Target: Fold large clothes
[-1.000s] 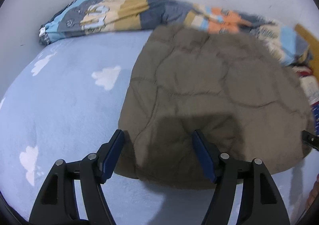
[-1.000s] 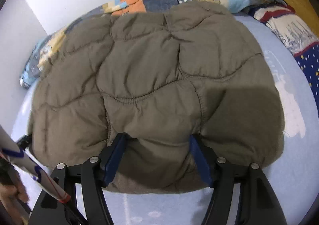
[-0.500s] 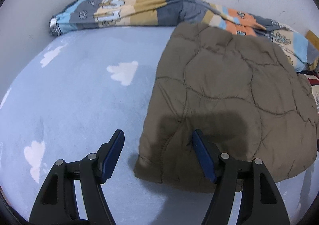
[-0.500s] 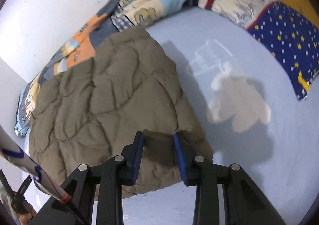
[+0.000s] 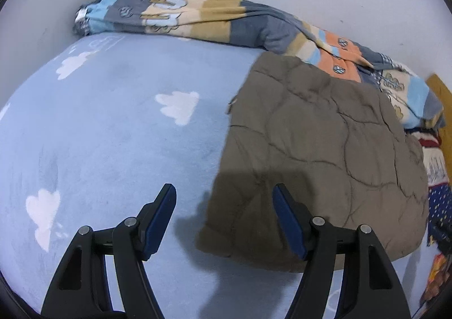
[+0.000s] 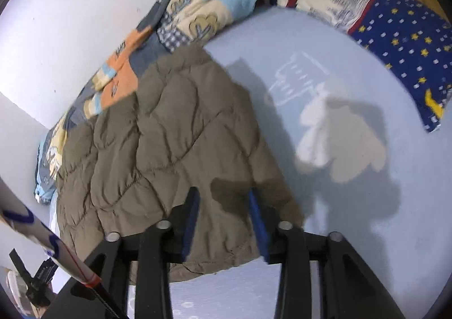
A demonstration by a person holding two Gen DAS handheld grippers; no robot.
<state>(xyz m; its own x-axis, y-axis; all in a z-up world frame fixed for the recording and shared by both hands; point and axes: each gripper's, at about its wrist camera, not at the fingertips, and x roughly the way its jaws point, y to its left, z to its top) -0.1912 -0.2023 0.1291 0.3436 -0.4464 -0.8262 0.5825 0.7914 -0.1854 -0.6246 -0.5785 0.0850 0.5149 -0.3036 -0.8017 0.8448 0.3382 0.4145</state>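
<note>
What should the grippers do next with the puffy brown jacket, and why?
Probably lift both grippers away. The jacket already lies as a flat folded bundle on the blue sheet. The left gripper is open over its near corner, pinching nothing. The right gripper is opening above the near edge, so one more fold would need a fresh grip there.

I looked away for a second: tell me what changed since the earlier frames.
The right hand-held gripper swung toward the folded brown quilted jacket's right corner, narrowed, and its jaws are now opening above it. The left hand-held gripper drifted off the jacket's left edge. Jacket stays folded; left jaws unchanged, empty.
</note>
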